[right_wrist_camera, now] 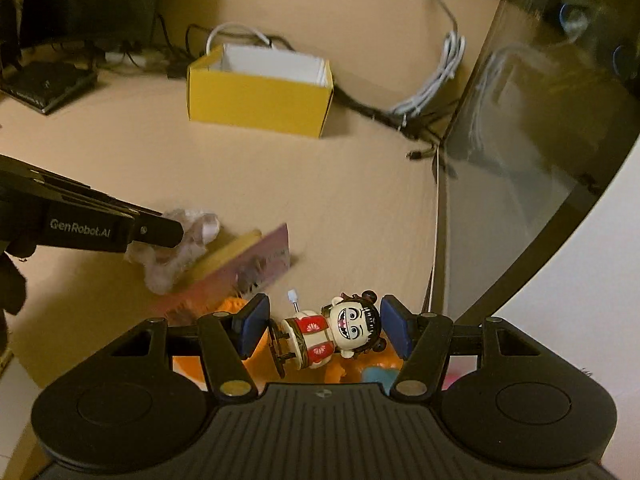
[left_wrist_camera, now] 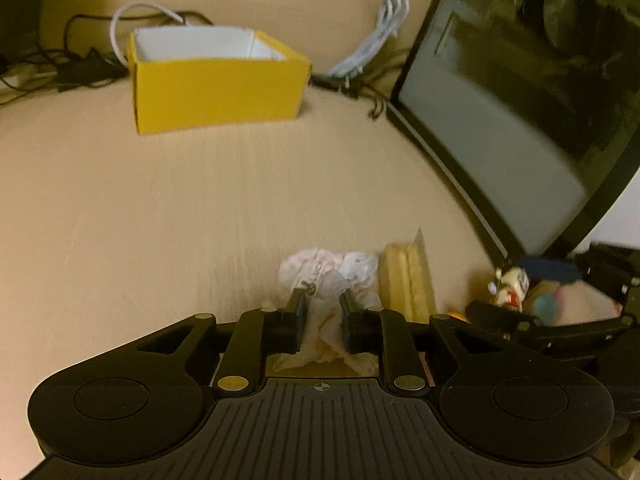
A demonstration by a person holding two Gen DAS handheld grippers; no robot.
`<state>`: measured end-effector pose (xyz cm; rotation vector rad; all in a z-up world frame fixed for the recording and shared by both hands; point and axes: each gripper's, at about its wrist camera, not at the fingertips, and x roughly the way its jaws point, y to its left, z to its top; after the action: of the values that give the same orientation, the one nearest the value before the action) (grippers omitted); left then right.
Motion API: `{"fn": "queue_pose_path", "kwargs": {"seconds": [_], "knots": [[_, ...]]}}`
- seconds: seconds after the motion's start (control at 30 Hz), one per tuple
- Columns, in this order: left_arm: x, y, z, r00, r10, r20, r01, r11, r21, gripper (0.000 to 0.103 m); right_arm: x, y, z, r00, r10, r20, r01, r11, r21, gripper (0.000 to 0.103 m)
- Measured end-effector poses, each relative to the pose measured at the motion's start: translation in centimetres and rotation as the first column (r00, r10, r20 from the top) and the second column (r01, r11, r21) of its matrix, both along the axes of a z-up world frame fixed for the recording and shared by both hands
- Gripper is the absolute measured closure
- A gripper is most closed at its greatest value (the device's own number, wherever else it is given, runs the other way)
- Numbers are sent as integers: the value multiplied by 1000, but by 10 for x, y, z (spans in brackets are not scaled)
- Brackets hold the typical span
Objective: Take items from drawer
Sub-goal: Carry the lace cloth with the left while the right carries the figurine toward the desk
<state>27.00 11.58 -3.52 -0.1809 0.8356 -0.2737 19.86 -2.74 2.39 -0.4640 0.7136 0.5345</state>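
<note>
My left gripper (left_wrist_camera: pixel 323 298) is shut on a crumpled white-and-pink wad (left_wrist_camera: pixel 332 272), held just above the tan desk (left_wrist_camera: pixel 160 220). The right wrist view shows the same gripper (right_wrist_camera: pixel 172 232) at the left, pinching the wad (right_wrist_camera: pixel 180 248). My right gripper (right_wrist_camera: pixel 323 305) holds a small toy figure (right_wrist_camera: pixel 332 336) with a grinning face and red outfit, lying sideways between the blue pads (right_wrist_camera: pixel 256 324). The toy stays sharp while the background blurs. Orange (right_wrist_camera: pixel 256 360) and teal (right_wrist_camera: pixel 380 374) items lie beneath it. The toy (left_wrist_camera: pixel 510 284) also appears at the right of the left wrist view.
A yellow sponge on a pink card (right_wrist_camera: pixel 240 264) lies beside the wad. An open yellow box (left_wrist_camera: pixel 216 80) stands farther back on the desk. A dark monitor (left_wrist_camera: pixel 520 100) leans at the right. White and black cables (left_wrist_camera: pixel 372 48) trail along the back wall.
</note>
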Motion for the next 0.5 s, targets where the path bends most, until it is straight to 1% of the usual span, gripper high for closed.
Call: {"fn": "queue_pose_path", "kwargs": {"seconds": [0.07,0.13,0.2,0.23,0.33,0.4,0.5], "knots": [[1,-4,-2,1000,-16,10,16,999,29,77,2,3,-6,1000,10,9,-9,1000,-15,41],[2,-8,-1,999,-37,14,36,997,65,77,5,6,-14,1000,11,5,-11,1000,-28,41],[3,-10,1,999,-45,13,44,996,83,77,6,5,-17,1000,-3,-7,3,999,-36,41],[1,-10,4,999,-44,24,42,995,85,78,6,5,-19,1000,-11,-15,10,999,-37,41],[-6,-10,17,995,-50,88,44,996,74,78,3,0,-16,1000,-19,-13,19,1000,-19,39],[-11,-9,29,991,-44,130,37,998,56,78,-6,-5,-7,1000,-11,14,11,1000,2,36],[-20,-8,48,981,-32,193,27,999,25,78,-20,-15,10,998,-6,62,4,999,31,30]]}}
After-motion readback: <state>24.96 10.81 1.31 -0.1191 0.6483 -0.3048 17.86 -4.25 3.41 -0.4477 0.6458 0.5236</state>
